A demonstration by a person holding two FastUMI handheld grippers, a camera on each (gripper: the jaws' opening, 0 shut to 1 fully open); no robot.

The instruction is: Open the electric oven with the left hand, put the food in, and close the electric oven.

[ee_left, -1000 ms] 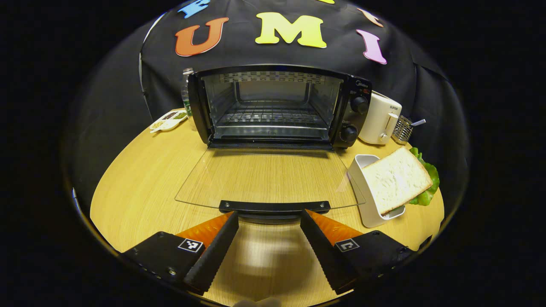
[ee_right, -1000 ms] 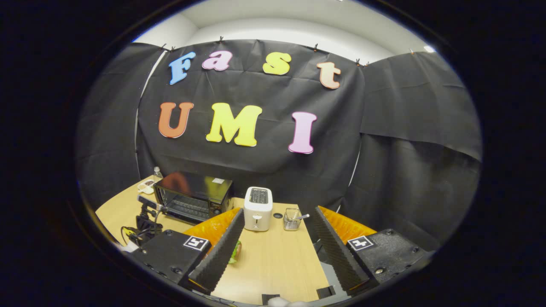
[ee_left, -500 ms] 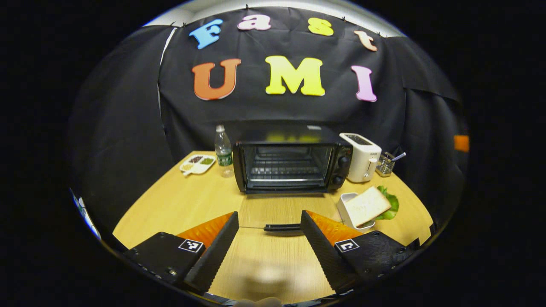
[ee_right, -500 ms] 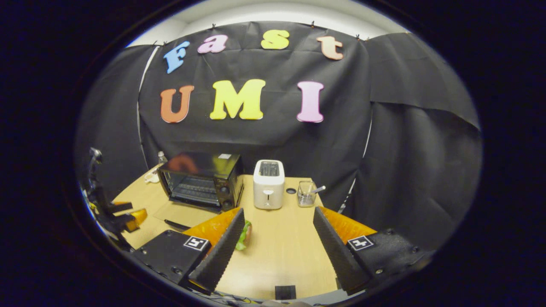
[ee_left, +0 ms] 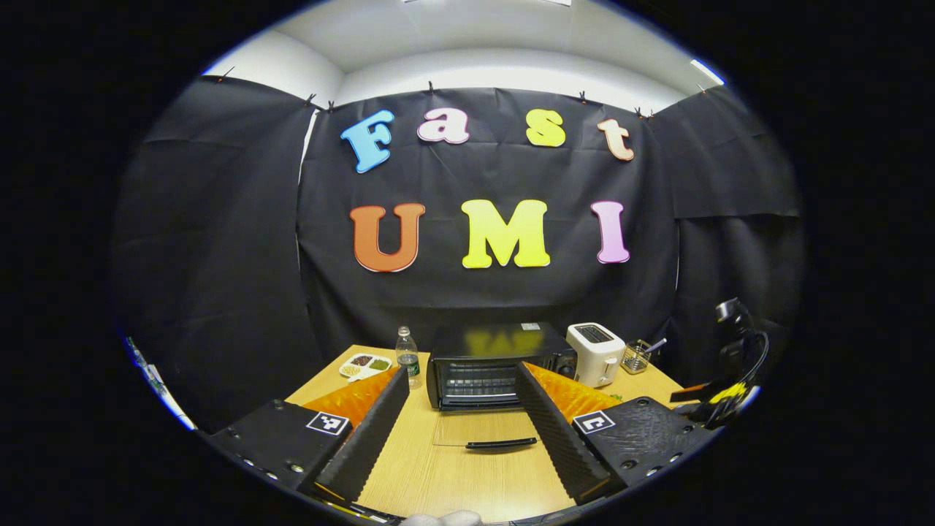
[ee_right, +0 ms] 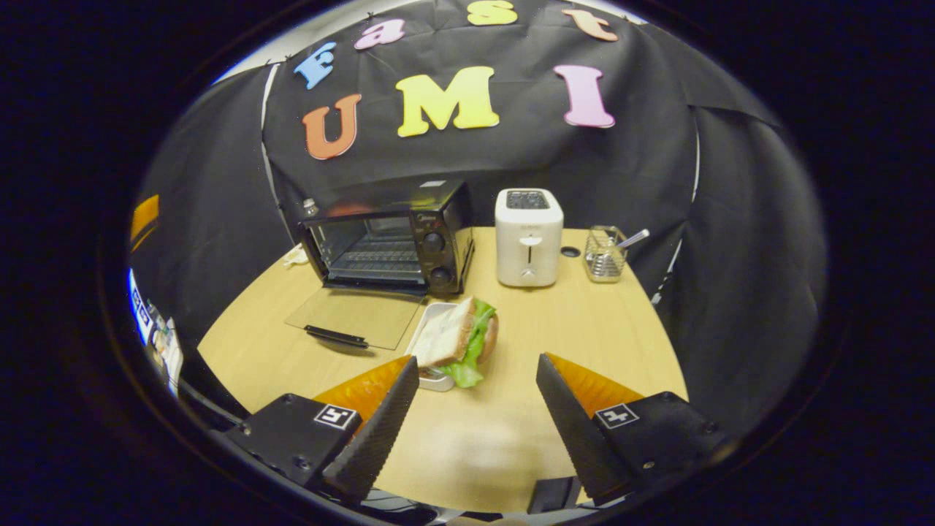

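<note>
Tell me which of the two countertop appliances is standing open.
The black electric oven: its glass door lies folded flat on the table. The white toaster to its right has only top slots and no door.

Wood-grain table [ee_right: 584, 329]; glossy black oven [ee_right: 391, 234], clear glass door [ee_right: 354, 316]; wire basket [ee_right: 603, 255].

A recording booth: black cloth wall [ee_left: 219, 241] behind a wooden table [ee_right: 555, 329] with oven [ee_right: 391, 237] and toaster [ee_right: 528, 237].
</note>
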